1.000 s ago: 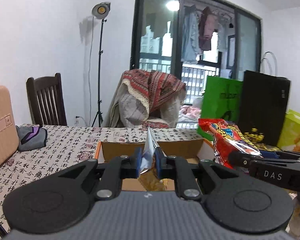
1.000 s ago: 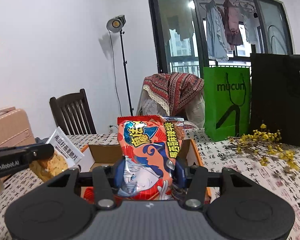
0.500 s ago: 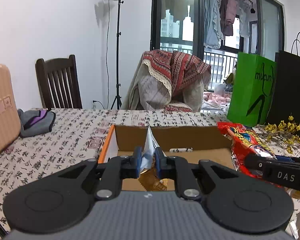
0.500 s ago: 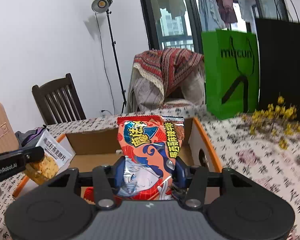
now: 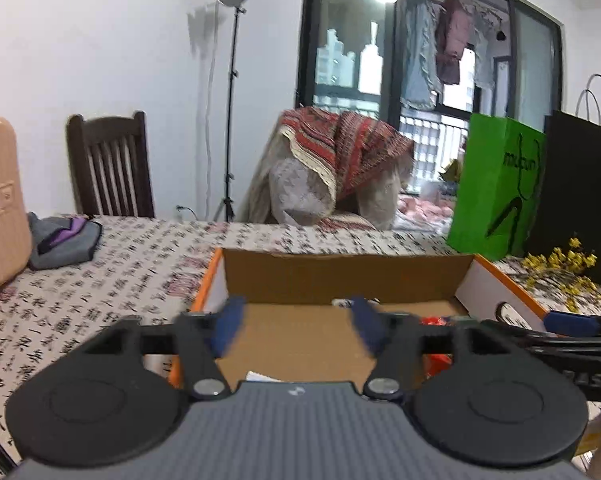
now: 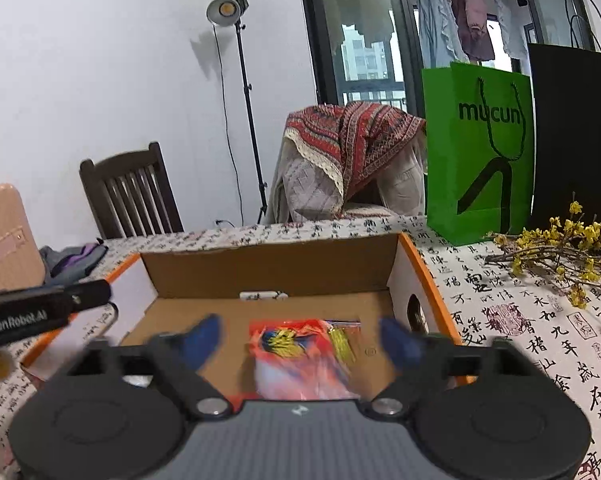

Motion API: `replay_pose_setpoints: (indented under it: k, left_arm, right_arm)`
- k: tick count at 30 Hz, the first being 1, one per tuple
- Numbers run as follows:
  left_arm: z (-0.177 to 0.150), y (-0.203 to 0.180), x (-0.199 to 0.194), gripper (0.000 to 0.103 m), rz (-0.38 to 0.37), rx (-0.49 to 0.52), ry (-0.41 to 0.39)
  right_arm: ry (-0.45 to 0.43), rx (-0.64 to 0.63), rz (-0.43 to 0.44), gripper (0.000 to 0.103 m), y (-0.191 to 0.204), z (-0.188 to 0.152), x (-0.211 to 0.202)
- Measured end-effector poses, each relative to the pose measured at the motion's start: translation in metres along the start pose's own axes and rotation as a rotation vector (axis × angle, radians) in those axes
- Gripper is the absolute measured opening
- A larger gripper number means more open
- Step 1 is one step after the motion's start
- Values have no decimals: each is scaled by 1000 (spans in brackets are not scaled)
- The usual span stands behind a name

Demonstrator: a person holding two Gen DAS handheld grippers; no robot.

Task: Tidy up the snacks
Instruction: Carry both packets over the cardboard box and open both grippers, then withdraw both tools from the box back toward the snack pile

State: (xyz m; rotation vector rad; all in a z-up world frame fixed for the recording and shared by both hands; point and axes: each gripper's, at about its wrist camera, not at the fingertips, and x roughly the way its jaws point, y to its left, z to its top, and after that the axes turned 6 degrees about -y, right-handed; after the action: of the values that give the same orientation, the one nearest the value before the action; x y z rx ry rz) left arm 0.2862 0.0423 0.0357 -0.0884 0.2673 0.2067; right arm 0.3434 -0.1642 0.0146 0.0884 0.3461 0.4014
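- Bench (image 6: 512,320) under a calligraphy-print cloth carries an open orange-edged cardboard box (image 6: 272,268).
- Right claw (image 6: 300,344), jaws just opening, stands spread over a blurred red snack packet (image 6: 300,360), seemingly lying inside the box.
- Left claw (image 5: 298,326), jaws just opening, gapes empty above the box floor.

Left wrist view looking forward over its own left gripper (image 5: 298,322), close above the cardboard box (image 5: 344,276), right wrist view likewise over the right gripper (image 6: 300,340), both sharing the box and draped chair (image 6: 350,160) ahead
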Motion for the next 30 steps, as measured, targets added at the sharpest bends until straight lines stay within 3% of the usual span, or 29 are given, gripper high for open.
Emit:
replay_pose_setpoints:
  k: [3, 12, 22, 30]
  left_arm:
    - [3, 2, -5, 102, 21, -19, -25]
    - [13, 5, -18, 103, 24, -46, -52]
    - [35, 0, -53, 103, -1, -44, -119]
    - [32, 0, -89, 103, -17, -7, -144]
  right_arm:
    - [-10, 5, -1, 103, -1, 1, -3]
    - [-40, 1, -18, 103, -1, 9, -14]
    - [-91, -42, -21, 103, 11, 35, -57]
    - [-100, -87, -16, 103, 20, 27, -95]
